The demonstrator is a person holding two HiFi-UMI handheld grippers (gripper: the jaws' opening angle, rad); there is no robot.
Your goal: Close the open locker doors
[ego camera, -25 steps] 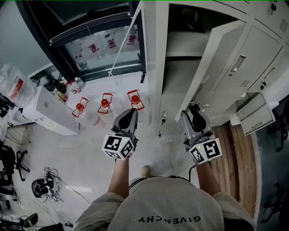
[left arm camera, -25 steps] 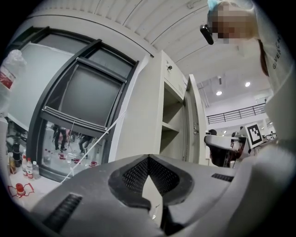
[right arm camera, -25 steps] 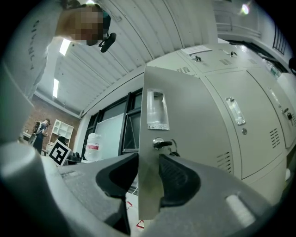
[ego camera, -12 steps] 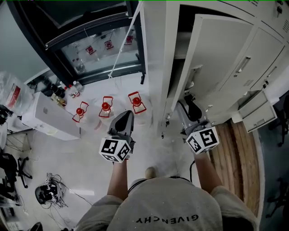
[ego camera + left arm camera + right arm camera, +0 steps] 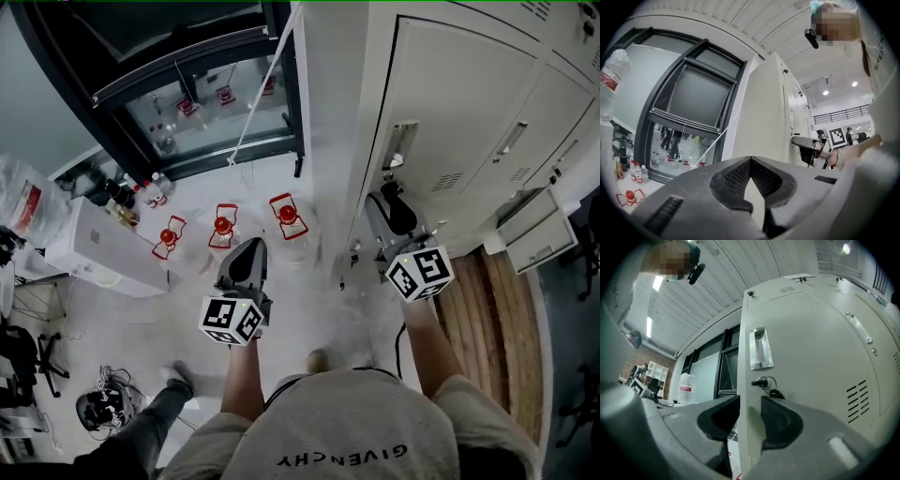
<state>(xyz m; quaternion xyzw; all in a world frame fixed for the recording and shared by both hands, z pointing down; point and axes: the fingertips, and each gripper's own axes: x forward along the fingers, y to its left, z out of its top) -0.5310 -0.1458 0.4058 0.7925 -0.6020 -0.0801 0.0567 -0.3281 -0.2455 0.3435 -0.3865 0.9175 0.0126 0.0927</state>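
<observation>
Well, seen from overhead the person stands facing a bank of pale lockers, a gripper in each hand. The right gripper is at the free edge of the locker door, just below its recessed handle. That door lies close to flush with its neighbours, though I cannot tell whether it is fully home. The left gripper hangs apart from the lockers over the pale floor. It points toward three red-capped bottles standing before a dark-framed window. A white box sits at the left and wooden boards lie at the right. Another person's leg shows at the lower left.

From the left gripper view, those tongs are pressed together at the tips with nothing between them. Beyond them rise the lockers' plain side panel and the window. The other gripper's marker cube shows at the right.

From the right gripper view, the tongs are pinching the door's edge, which fills the gap between them. One pad is behind the door and the other is on its front face. Just above the tongs a key sits in the lock, with the handle over it. Vent slots are cut into the door's face farther right.
</observation>
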